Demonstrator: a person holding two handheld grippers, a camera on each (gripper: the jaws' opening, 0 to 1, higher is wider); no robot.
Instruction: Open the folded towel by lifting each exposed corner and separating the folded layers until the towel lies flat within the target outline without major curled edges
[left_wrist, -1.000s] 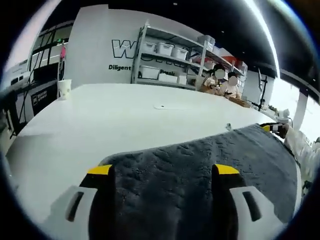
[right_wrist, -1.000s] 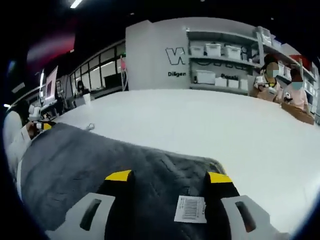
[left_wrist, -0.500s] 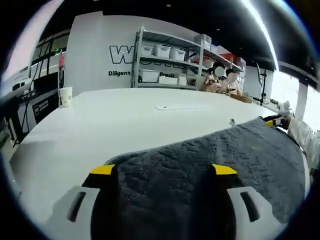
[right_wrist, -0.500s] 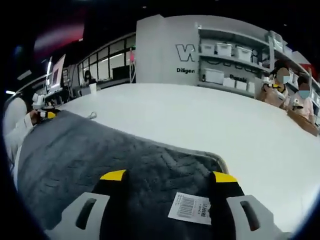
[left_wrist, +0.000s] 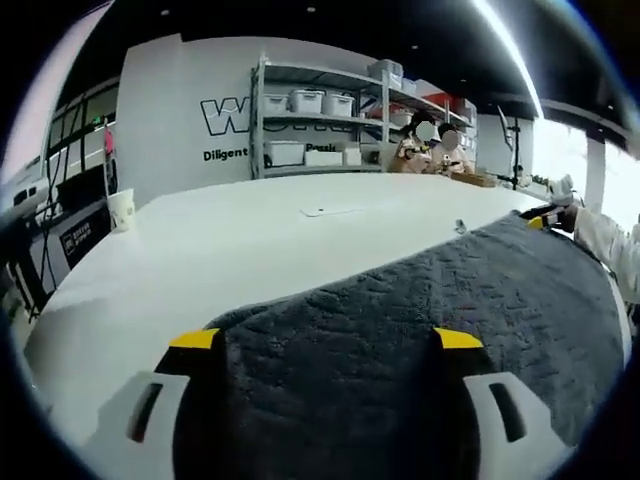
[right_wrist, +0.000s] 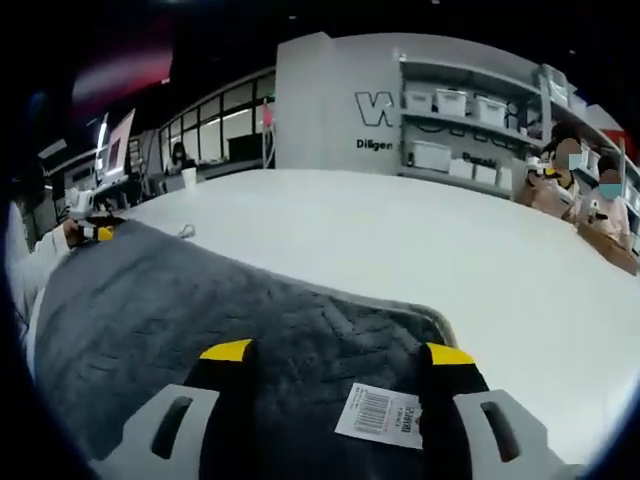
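Note:
A dark grey textured towel (left_wrist: 420, 320) lies spread over the white table (left_wrist: 230, 250), reaching from one gripper to the other. My left gripper (left_wrist: 325, 345) stands open, its yellow-tipped jaws wide apart at the towel's near left corner. The same towel (right_wrist: 200, 310) runs leftwards in the right gripper view. My right gripper (right_wrist: 338, 352) is open too, its jaws either side of the corner that bears a white barcode label (right_wrist: 380, 415). The right gripper (left_wrist: 540, 222) peeks in at the towel's far right; the left gripper (right_wrist: 97, 232) peeks in at its far left.
A paper cup (left_wrist: 121, 208) stands at the table's left edge. A flat pale item (left_wrist: 325, 211) and a small object (left_wrist: 460, 227) lie beyond the towel. Shelves with bins (left_wrist: 320, 130) and seated people (left_wrist: 430, 150) are behind. A white sleeve (left_wrist: 605, 245) holds the right gripper.
Both cameras have shifted a little. The towel's far edge sits slightly higher in the left gripper view. The jaws of both grippers stay as wide apart as before.

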